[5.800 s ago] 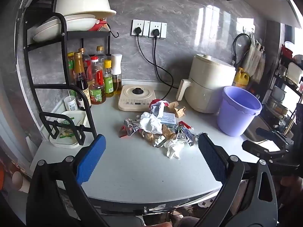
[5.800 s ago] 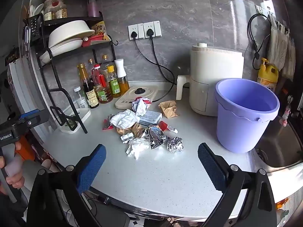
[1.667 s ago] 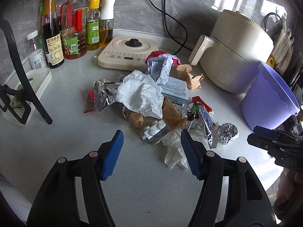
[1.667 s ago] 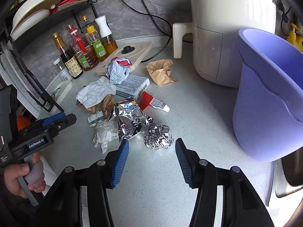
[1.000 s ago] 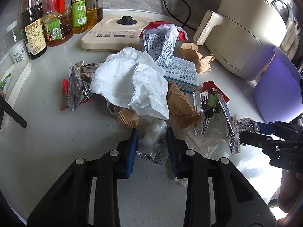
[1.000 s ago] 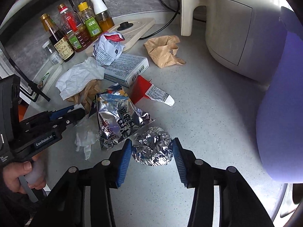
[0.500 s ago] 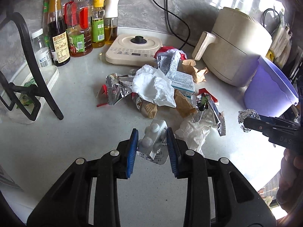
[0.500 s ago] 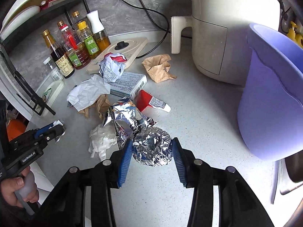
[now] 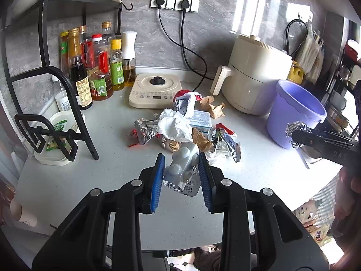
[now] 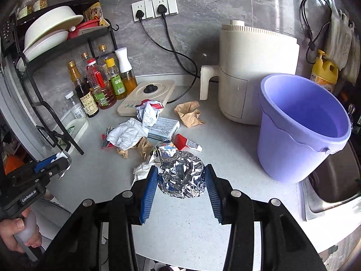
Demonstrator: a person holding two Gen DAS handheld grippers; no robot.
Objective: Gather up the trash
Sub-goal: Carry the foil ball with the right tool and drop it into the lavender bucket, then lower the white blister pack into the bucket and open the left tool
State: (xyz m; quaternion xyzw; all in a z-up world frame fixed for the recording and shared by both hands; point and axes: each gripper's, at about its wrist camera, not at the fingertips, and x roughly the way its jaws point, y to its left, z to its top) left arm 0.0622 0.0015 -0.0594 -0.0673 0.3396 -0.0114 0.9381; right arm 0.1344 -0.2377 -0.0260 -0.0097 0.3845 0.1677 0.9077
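Both grippers have lifted off the counter [image 9: 67, 180] since a second ago, the left gripper [image 9: 182, 167] clamping what looks like a blister pack [image 9: 180, 169] at lower centre, the right gripper [image 10: 179, 180] pinching a foil ball [image 10: 181, 177], ready for the bucket [image 10: 300, 126] at right.

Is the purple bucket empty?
Looks empty: the right wrist view shows only bare inside wall in the purple bucket; its very bottom is hidden.
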